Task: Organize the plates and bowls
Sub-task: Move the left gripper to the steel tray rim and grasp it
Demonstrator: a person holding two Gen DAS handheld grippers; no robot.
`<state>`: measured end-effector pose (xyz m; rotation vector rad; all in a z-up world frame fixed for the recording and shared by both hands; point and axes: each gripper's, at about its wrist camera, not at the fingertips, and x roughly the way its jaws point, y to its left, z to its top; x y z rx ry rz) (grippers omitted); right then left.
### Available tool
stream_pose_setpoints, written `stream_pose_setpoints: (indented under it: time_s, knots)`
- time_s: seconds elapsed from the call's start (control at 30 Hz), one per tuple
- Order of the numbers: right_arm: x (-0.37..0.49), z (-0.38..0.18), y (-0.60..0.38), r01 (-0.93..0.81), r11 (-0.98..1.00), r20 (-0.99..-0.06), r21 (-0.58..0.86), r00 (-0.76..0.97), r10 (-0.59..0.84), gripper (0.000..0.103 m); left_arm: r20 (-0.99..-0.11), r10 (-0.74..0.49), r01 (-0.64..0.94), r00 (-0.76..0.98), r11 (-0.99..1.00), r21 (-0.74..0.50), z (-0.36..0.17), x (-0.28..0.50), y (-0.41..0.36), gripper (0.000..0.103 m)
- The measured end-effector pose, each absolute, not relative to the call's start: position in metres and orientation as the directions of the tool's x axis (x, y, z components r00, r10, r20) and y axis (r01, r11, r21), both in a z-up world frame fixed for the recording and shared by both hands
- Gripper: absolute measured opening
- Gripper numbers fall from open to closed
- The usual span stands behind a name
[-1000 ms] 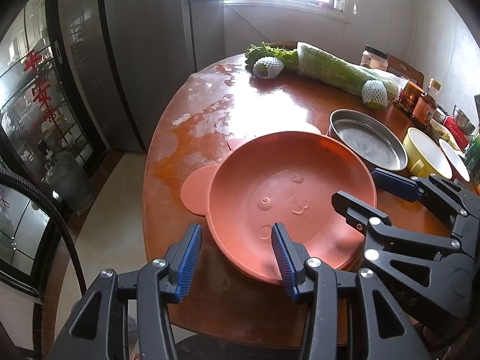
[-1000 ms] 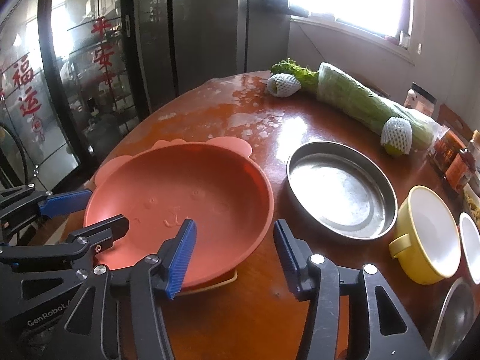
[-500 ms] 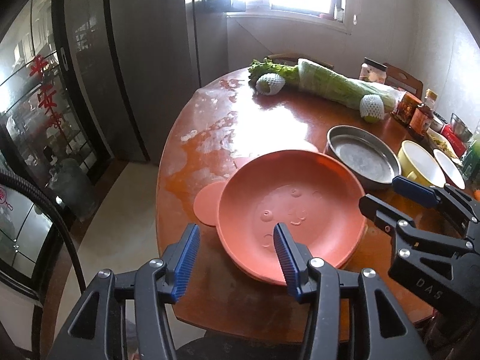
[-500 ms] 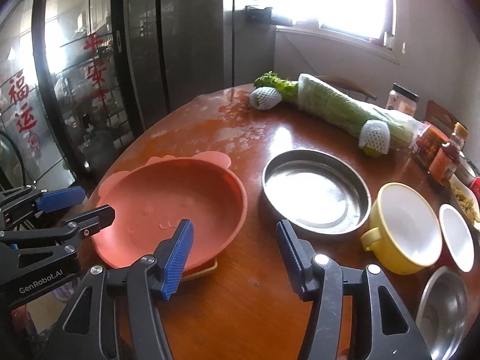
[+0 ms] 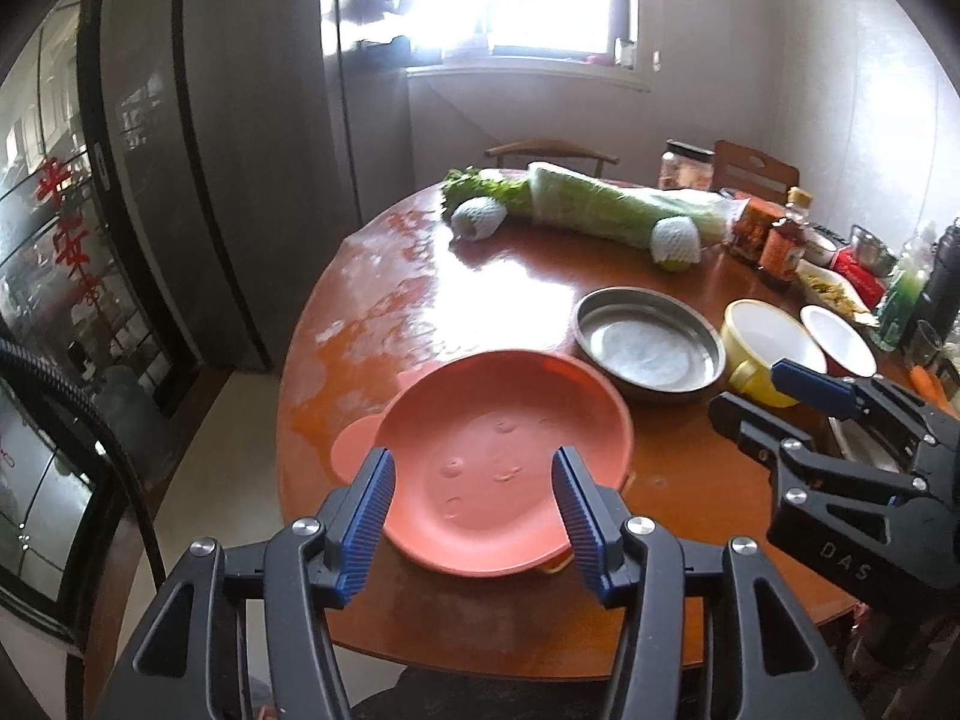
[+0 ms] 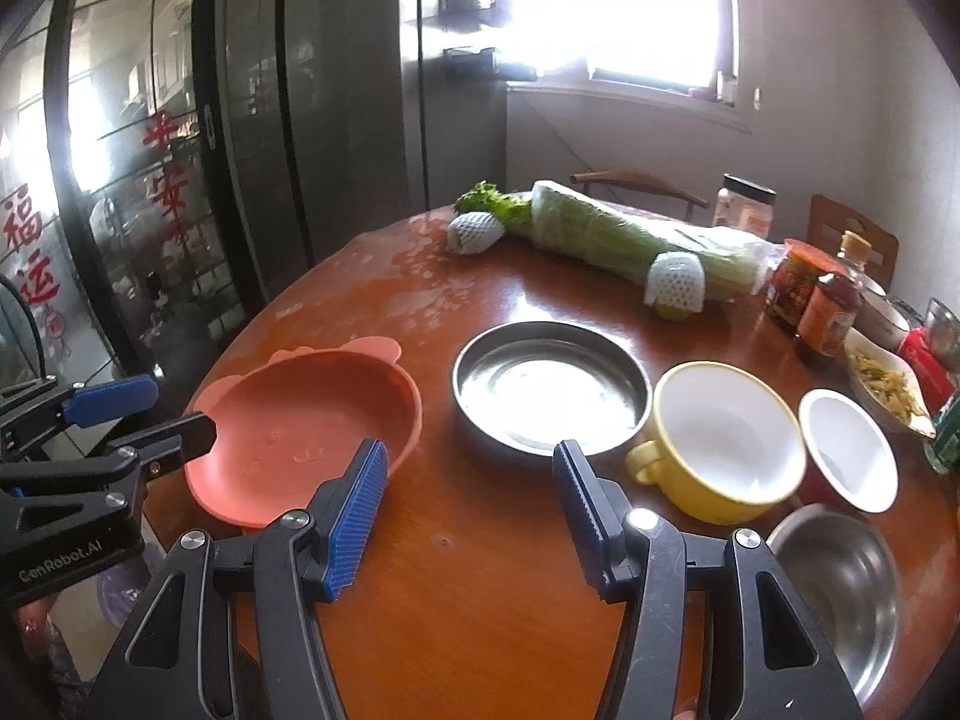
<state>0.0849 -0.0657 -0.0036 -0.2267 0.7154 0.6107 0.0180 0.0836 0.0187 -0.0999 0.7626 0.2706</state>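
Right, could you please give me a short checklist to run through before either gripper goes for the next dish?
1. Left gripper empty: ok, jaws opening, nothing between them.
2. Right gripper empty: ok, nothing between the jaws.
3. Pink plate resting flat on the table: ok.
4. Steel plate free of contents: ok.
5. Yellow bowl upright and empty: ok.
6. Yellow bowl clear of the white bowl: cannot tell, rims look very close.

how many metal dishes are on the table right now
2. A shallow round metal pan sits mid-table between the orange bear plate and the yellow cup. A steel bowl sits at the near right edge, partly cut off. More may hide among the clutter.
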Motion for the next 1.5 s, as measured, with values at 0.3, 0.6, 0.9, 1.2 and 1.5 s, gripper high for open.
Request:
stream_pose_setpoints:
  time_s: [0.3, 0.6, 0.9, 1.2, 1.5]
  knots:
    - [0.088, 0.000, -0.081, -0.576, 0.817, -0.670, 0.009, 0.603, 0.432, 0.059, -0.700, 0.137, -0.198, 0.700, 0.980, -0.006, 0.026, 0.038, 0.062, 0.054]
    - [0.099, -0.013, -0.086, -0.570, 0.821, -0.689, 0.020, 0.587, 0.425, 0.059, -0.718, 0.100, -0.128, 0.689, 0.992, 0.015, 0.038, 0.100, 0.061, 0.054]
    - [0.115, -0.031, -0.067, -0.610, 0.792, -0.716, -0.019, 0.561, 0.415, 0.058, -0.806, 0.046, -0.050, 0.590, 0.999, 0.021, 0.017, 0.173, 0.072, 0.054]
    - [0.138, -0.053, -0.042, -0.653, 0.753, -0.758, -0.085, 0.532, 0.376, 0.044, -0.878, 0.005, -0.003, 0.478, 1.000, 0.004, -0.016, 0.236, 0.082, 0.050]
    - [0.148, -0.062, -0.021, -0.713, 0.693, -0.779, -0.109, 0.494, 0.386, 0.035, -0.909, -0.031, 0.049, 0.416, 0.999, -0.012, -0.039, 0.254, 0.078, 0.031]
